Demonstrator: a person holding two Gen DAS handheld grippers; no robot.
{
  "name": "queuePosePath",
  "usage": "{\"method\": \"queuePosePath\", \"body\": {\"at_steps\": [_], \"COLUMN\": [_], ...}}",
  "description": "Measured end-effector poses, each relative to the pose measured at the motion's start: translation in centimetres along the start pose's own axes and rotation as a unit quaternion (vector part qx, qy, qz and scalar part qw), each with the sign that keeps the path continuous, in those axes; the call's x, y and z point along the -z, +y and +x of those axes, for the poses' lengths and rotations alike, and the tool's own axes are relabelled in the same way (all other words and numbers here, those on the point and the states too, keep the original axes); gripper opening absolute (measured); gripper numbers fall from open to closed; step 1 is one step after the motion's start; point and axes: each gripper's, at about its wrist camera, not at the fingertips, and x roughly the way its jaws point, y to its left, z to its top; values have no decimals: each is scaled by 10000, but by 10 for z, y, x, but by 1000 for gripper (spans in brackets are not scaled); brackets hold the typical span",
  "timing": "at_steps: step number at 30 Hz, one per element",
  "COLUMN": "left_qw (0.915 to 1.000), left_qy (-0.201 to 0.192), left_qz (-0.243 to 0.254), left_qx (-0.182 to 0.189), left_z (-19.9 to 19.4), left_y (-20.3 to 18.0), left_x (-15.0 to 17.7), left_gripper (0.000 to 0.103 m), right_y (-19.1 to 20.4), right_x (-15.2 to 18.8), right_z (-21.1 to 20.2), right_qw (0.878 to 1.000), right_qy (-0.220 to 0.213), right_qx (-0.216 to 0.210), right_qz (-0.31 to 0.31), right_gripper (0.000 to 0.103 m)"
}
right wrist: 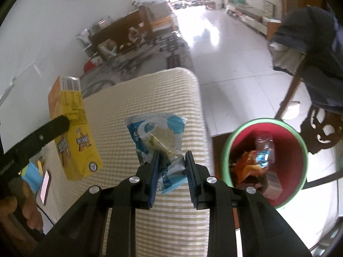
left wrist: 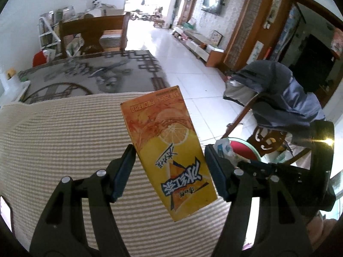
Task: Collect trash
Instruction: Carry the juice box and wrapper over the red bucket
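My left gripper is shut on a yellow and orange drink carton and holds it tilted in the air above the striped cloth table. The right wrist view shows the same carton at the left, with one left finger pressed on its side. My right gripper is shut on a crumpled blue and white wrapper, lifted off the cloth. A round bin with a green rim and a red inside stands on the floor at the right, holding several pieces of trash.
A phone lies on the table near a person's hand. A wooden chair draped with a grey jacket stands behind the bin. A patterned rug and white floor tiles lie beyond the table's far edge.
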Motion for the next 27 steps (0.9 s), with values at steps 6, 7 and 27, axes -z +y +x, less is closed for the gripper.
{"method": "queuePosePath", "body": {"at_steps": [6,7,27], "left_qw": [9990,9986,9850], "left_qy": [134,157,810], "left_qz": [220,232,1103], "left_qx": [369,450,1053], "left_z": [17,21,100], "left_y": [-32,-36,-146], "left_x": [-6,-7,-11], "left_gripper": [64,64,64], "right_y": [-32,-37,-145], "right_x": [0,0,7], "right_z": [-15,-18,-56], "right_qw": [9990,9987,9822], "right_qy": [-164,-194,-628], "right_qx": [222,256,825], "right_qz": [353,402,1565], "right_gripper": [24,24,26]}}
